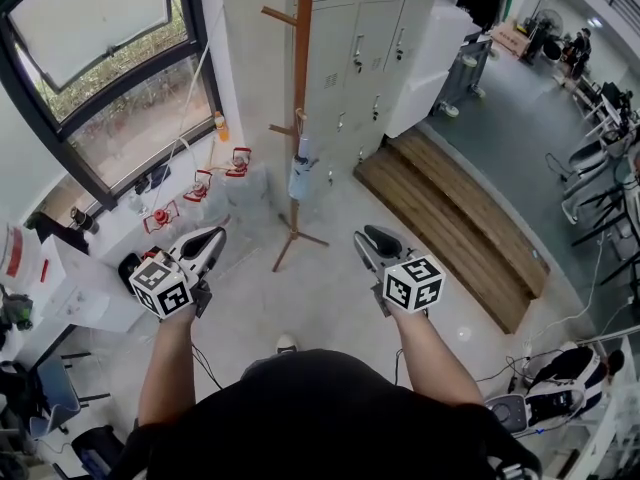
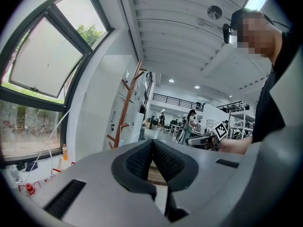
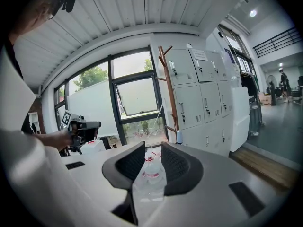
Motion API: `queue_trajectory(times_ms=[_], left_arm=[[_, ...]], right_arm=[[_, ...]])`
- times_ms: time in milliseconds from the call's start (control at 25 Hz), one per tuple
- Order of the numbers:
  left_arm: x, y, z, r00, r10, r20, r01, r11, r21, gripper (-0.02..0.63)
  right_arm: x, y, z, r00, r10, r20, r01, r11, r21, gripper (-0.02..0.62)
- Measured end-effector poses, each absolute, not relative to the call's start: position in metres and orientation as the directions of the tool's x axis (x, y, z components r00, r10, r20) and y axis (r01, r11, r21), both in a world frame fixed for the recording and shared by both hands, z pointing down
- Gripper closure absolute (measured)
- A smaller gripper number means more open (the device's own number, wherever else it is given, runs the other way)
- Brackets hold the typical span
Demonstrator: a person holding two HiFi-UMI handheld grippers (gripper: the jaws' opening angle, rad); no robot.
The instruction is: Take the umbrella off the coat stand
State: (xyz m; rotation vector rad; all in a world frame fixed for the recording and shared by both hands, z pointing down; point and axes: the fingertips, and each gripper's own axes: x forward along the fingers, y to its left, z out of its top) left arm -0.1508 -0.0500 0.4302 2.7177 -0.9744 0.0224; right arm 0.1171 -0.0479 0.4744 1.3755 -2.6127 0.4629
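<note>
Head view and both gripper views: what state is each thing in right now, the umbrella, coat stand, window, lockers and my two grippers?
coat stand: standing upright.
umbrella: folded, hanging on the coat stand, not gripped.
left gripper: shut, empty, away from the umbrella.
right gripper: open, empty, away from the umbrella.
window: upper pane tilted open.
lockers: doors shut.

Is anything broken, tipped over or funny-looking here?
Nothing stands out. The tall brown wooden coat stand is up on its feet, and the folded pale blue umbrella hangs straight down along its pole.
</note>
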Motion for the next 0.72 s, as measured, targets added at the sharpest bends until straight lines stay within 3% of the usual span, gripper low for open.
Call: queue_trajectory(times_ms=[720], left_arm=[[-0.188,-0.120,0.407,0.812,-0.580,0.074,-0.580,-0.784,0.220,0.584]], right_arm=[[0.071,-0.113,0.468,-0.548,-0.788,0.281,-0.836,0.510,-0.202,0.476]])
